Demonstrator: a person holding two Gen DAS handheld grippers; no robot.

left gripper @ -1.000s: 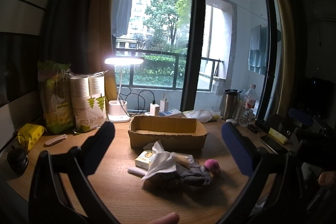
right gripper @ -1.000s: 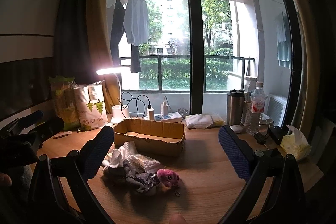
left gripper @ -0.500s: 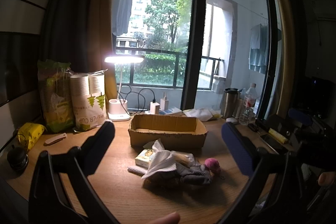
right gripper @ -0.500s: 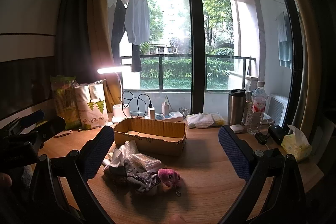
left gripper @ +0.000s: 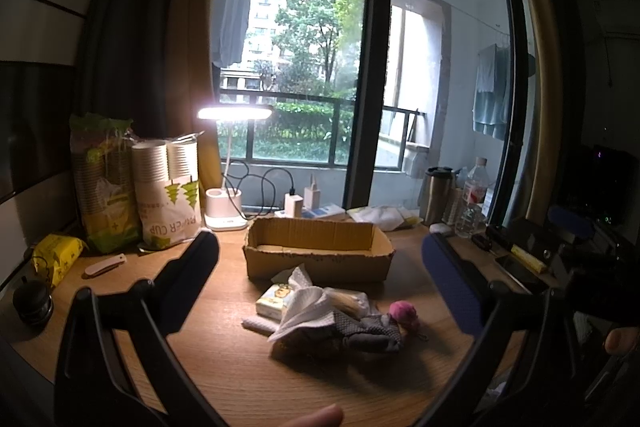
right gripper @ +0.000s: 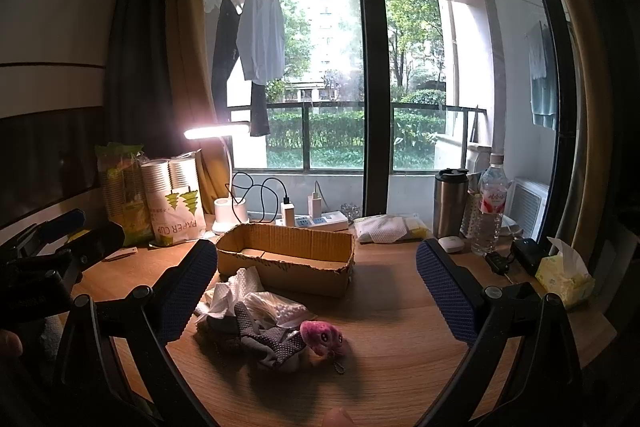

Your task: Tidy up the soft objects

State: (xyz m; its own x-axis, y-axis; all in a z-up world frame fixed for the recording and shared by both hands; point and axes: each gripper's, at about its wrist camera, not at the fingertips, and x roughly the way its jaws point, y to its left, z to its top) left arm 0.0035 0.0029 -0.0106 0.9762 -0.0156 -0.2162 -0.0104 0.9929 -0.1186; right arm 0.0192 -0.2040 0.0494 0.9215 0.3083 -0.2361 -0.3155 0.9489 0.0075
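Observation:
A heap of soft things lies on the wooden desk in front of an open cardboard box (left gripper: 318, 255) (right gripper: 286, 261): a white tissue (left gripper: 306, 311) (right gripper: 232, 289), grey socks (left gripper: 362, 331) (right gripper: 272, 341), a pink plush keychain (left gripper: 402, 313) (right gripper: 322, 337), a clear bag of white beads (right gripper: 282, 309) and a small yellow-white packet (left gripper: 274, 297). My left gripper (left gripper: 320, 283) is open and empty, held above and short of the heap. My right gripper (right gripper: 316, 291) is open and empty, likewise short of it.
A lit desk lamp (left gripper: 230, 163), paper cup packs (left gripper: 168, 195), a yellow packet (left gripper: 56, 255) and a dark round object (left gripper: 32, 305) stand left. A steel flask (right gripper: 450, 201), water bottle (right gripper: 490, 207), tissue pack (right gripper: 564, 275) and power strip (right gripper: 320, 221) stand right and back.
Both views have shifted very slightly; the heap and box have not moved. Both grippers stay open.

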